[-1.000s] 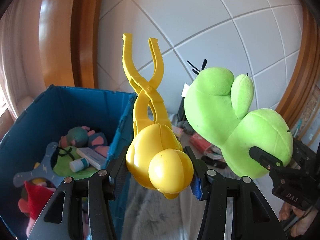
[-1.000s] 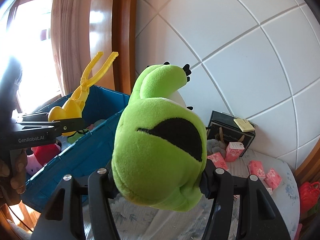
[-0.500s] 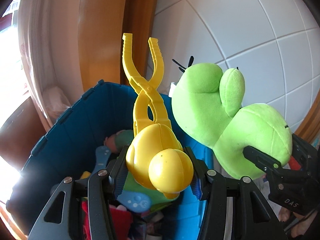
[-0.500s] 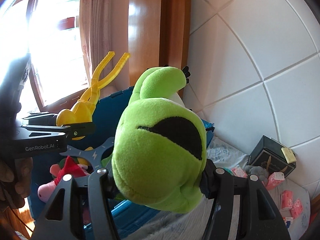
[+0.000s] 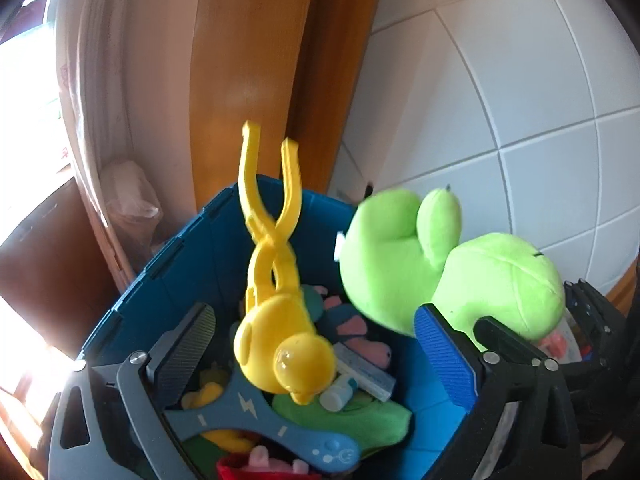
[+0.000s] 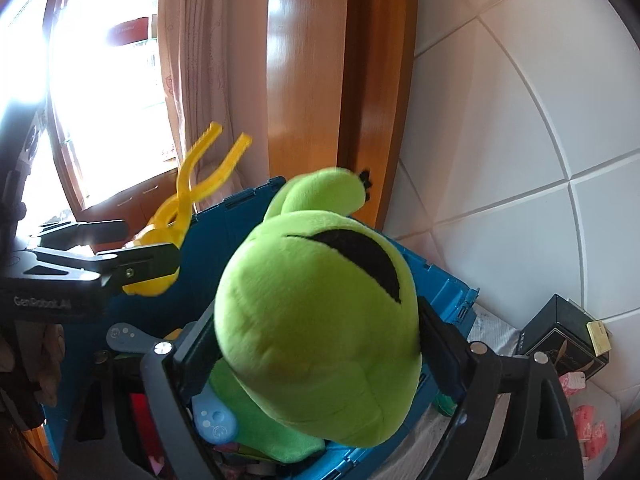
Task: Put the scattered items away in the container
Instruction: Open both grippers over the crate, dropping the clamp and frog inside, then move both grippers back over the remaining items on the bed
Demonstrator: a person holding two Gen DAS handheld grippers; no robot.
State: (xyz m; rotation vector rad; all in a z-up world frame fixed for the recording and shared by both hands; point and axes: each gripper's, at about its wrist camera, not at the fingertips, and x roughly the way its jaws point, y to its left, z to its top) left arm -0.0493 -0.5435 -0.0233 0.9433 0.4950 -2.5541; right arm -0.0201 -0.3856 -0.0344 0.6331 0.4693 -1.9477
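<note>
A yellow snowball-maker tong (image 5: 280, 344) hangs loose and tilted between the spread pads of my left gripper (image 5: 316, 346), whose jaws are opening, right over the blue crate (image 5: 192, 264). A green plush toy (image 6: 316, 312) with a black eye patch sits blurred between the fingers of my right gripper (image 6: 318, 356), whose jaws are also opening; its pads stand clear of the toy. The plush (image 5: 448, 264) shows at the right of the left wrist view. The crate (image 6: 248, 216) lies under both grippers.
In the crate lie a grey-blue lightning-bolt toy (image 5: 248, 408), a green cloth (image 5: 352, 416), a white bottle (image 5: 338, 394) and red and pink soft toys. Behind stand a wooden door frame (image 6: 312, 80) and white tiled wall. A black box (image 6: 560, 340) and pink packets (image 6: 592, 428) sit right.
Both grippers travelled from beside the crate to above it. Their jaws have spread from shut on the toys to wide apart; the yellow tong and the green plush have come loose and tip downward.
</note>
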